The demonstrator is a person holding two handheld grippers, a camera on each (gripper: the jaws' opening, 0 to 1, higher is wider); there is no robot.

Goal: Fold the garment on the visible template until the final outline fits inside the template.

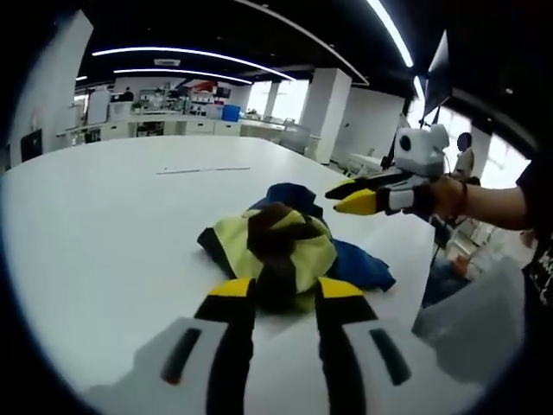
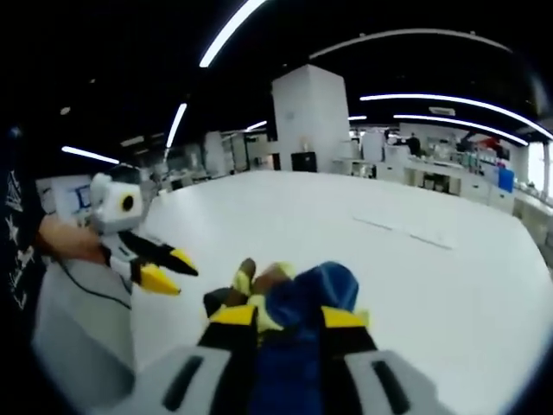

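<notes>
- A wide white table (image 1: 112,233) takes up the near and middle ground of the left gripper view; its top is bare apart from thin template lines (image 1: 203,170) marked on it well beyond the cloth.
- In the right gripper view the same table (image 2: 449,285) stretches away to the right, with faint template lines (image 2: 406,232) on it, far from the garment.
- Behind the table lies a large open room: white square pillars (image 1: 324,112), long curved ceiling light strips (image 1: 190,56), and low white counters (image 1: 164,127) with a blue box (image 1: 231,112) along the far wall.
- The garment (image 1: 276,246) lies crumpled in a heap on the table, not spread out. It is pale yellow with dark brown bands and has a blue part that shows at the far side and to the right.
- In the right gripper view the garment (image 2: 298,298) shows its blue part nearest, with yellow and brown folds to the left.
- The left gripper (image 1: 276,294) points at the near edge of the heap, its yellow-tipped jaws spread apart with cloth between them; whether they touch the cloth I cannot tell.
- The right gripper (image 2: 289,318) likewise has its jaws parted, astride the blue cloth.
- In the left gripper view the right gripper (image 1: 346,197) comes in from the right, held by a hand (image 1: 445,197), hovering above the far right side of the heap.
- In the right gripper view the left gripper (image 2: 173,270) enters from the left, held by a hand (image 2: 65,242), jaws apart.
</notes>
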